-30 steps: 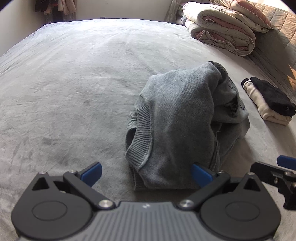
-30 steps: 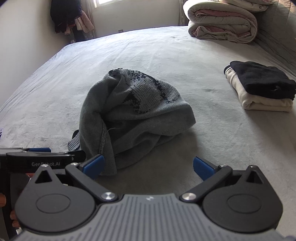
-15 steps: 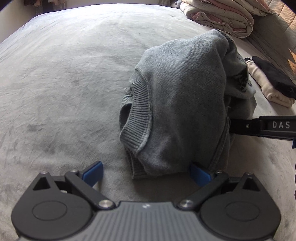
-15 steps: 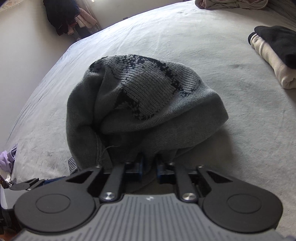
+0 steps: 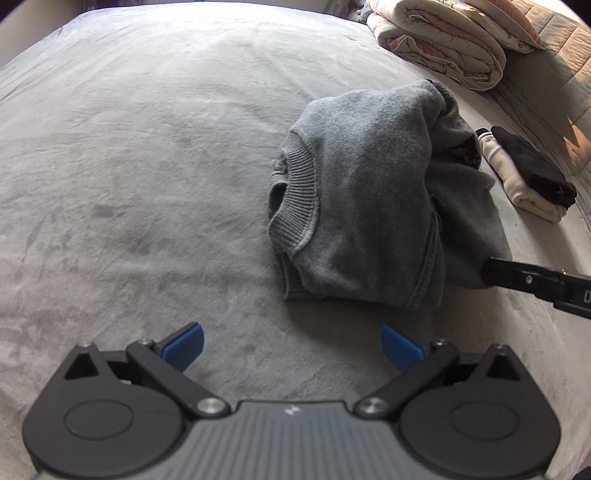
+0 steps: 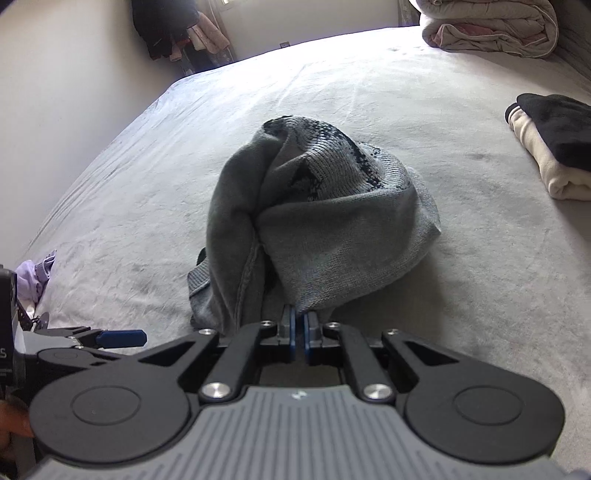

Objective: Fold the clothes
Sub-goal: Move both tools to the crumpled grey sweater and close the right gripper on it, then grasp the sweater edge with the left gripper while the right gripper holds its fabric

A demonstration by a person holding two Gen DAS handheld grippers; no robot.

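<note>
Right wrist: your right gripper (image 6: 298,326) fingers pinched on grey sweater (image 6: 314,221) hem; left gripper (image 5: 291,345) fingers wide, empty. Pickup step; next, grab the ribbed edge

Home bedroom. Wide bed (image 6: 369,81) under grey plush cover; rolled quilts (image 5: 443,40) stacked at head end; clothes hanging (image 6: 173,29) in far corner beside window; folded garments (image 6: 554,144) set aside on cover.

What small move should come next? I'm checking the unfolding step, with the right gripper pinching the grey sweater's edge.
Probably bring the open left gripper forward to the ribbed hem: the sweater lies bunched, and the right gripper grips only its near edge.
</note>
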